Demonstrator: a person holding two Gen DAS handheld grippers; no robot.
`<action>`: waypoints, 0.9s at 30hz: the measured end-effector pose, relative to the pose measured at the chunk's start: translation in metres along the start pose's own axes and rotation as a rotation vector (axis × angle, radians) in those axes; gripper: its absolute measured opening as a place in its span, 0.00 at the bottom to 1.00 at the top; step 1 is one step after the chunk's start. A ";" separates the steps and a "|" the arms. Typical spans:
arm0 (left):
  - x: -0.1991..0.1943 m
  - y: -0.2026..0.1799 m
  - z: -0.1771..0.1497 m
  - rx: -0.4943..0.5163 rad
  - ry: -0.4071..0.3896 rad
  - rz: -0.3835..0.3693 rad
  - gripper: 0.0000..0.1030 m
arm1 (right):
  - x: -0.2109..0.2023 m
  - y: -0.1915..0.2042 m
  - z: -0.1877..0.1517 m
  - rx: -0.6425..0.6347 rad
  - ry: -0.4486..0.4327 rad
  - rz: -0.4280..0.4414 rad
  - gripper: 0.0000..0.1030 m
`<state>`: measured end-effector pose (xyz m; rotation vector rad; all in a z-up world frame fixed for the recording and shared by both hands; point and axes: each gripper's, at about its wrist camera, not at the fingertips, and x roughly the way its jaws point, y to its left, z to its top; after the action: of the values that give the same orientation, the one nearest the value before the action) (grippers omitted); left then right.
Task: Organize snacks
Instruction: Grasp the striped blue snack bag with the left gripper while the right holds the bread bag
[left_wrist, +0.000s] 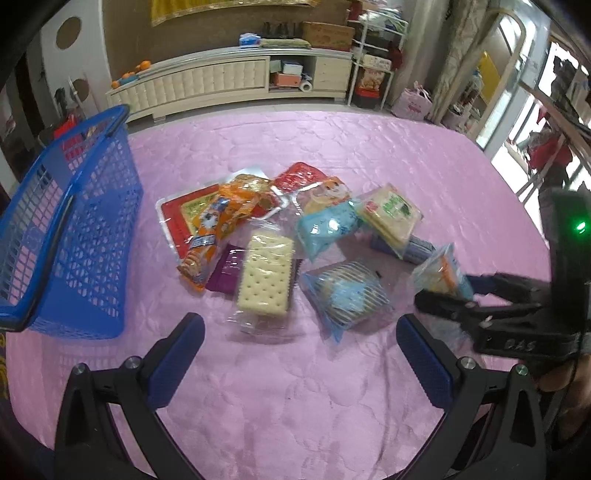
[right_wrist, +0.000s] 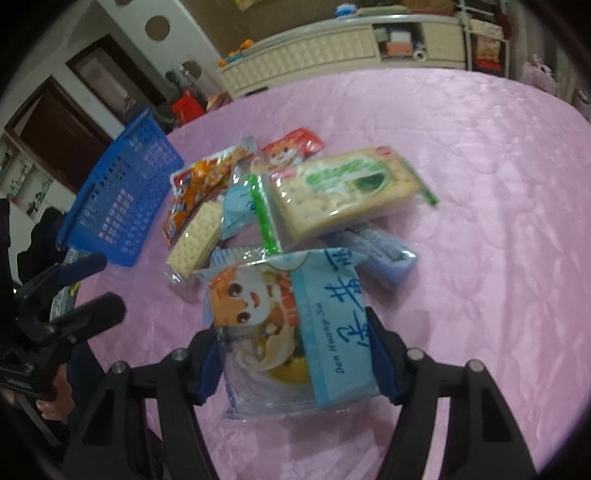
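A pile of snack packets lies on the pink table. It includes a cream cracker pack (left_wrist: 264, 277), a striped blue packet (left_wrist: 345, 295), an orange packet (left_wrist: 218, 221) and a green-label cracker pack (right_wrist: 341, 188). A blue mesh basket (left_wrist: 70, 236) stands at the left, also in the right wrist view (right_wrist: 122, 206). My left gripper (left_wrist: 299, 332) is open and empty, just short of the pile. My right gripper (right_wrist: 295, 354) is shut on a light-blue cartoon-face snack packet (right_wrist: 291, 325), which also shows in the left wrist view (left_wrist: 441, 273), held just above the table.
The pink quilted cloth (left_wrist: 332, 147) covers the table. A low white cabinet (left_wrist: 229, 81) and shelves stand beyond the far edge. A red tray pack (left_wrist: 188, 214) lies under the orange packet.
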<state>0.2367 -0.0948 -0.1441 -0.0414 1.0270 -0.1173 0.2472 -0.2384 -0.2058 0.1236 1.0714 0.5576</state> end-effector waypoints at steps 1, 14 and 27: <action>0.001 -0.003 0.000 0.005 0.006 -0.008 1.00 | -0.006 -0.003 0.000 0.008 -0.012 -0.002 0.69; 0.035 -0.044 0.020 -0.028 0.065 0.019 1.00 | -0.016 -0.030 0.003 0.078 -0.087 -0.240 0.69; 0.104 -0.058 0.027 -0.070 0.181 0.124 0.98 | -0.003 -0.046 0.015 0.107 -0.047 -0.367 0.69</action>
<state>0.3084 -0.1646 -0.2136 -0.0310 1.2112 0.0288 0.2761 -0.2765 -0.2130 0.0315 1.0474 0.1662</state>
